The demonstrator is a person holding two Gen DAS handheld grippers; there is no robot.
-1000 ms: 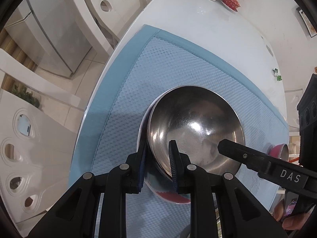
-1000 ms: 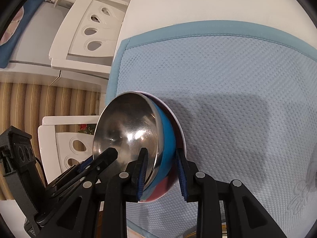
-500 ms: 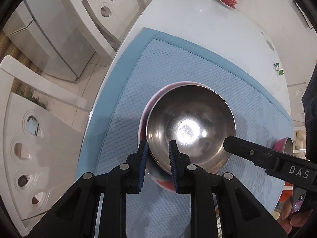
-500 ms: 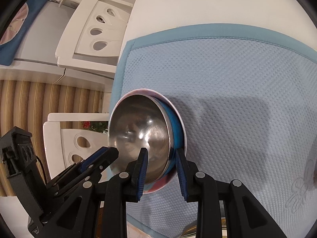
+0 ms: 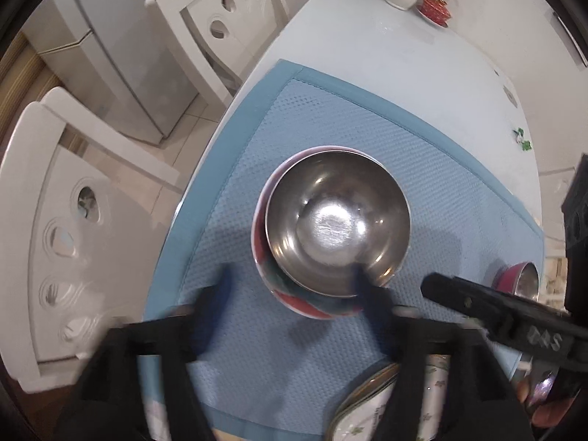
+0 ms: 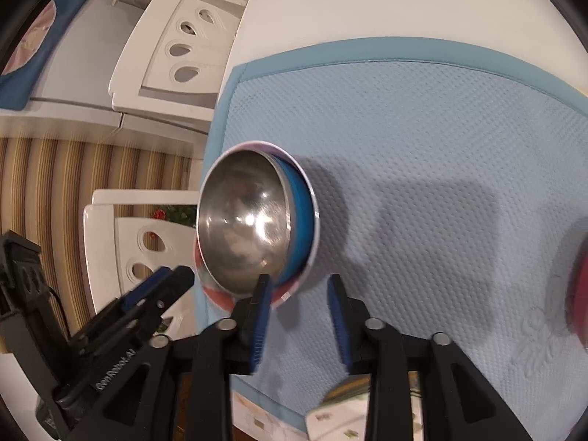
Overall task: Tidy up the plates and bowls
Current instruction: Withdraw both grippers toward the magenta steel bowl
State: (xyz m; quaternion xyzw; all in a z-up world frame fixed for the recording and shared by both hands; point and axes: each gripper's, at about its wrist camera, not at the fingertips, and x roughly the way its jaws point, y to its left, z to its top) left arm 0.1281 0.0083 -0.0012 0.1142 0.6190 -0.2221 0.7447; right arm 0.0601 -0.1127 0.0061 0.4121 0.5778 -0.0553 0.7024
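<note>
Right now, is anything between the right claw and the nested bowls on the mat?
Nothing visible. The right claw is open just short of the steel bowl nested in the colored bowl; only bare blue mat lies around them. The left claw, also open, flanks the stack.

One steel bowl (image 5: 336, 220) sits nested in one colored bowl (image 5: 294, 296). One pink bowl (image 5: 516, 283), one floral plate (image 5: 362, 417), one blue mat (image 5: 367, 128), two white chairs (image 5: 220, 18), one desk (image 5: 386, 47), two hand-held grippers (image 5: 294, 286).

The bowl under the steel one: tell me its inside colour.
Blue inside the outer bowl, clearest in the right wrist view beside the steel bowl.
</note>
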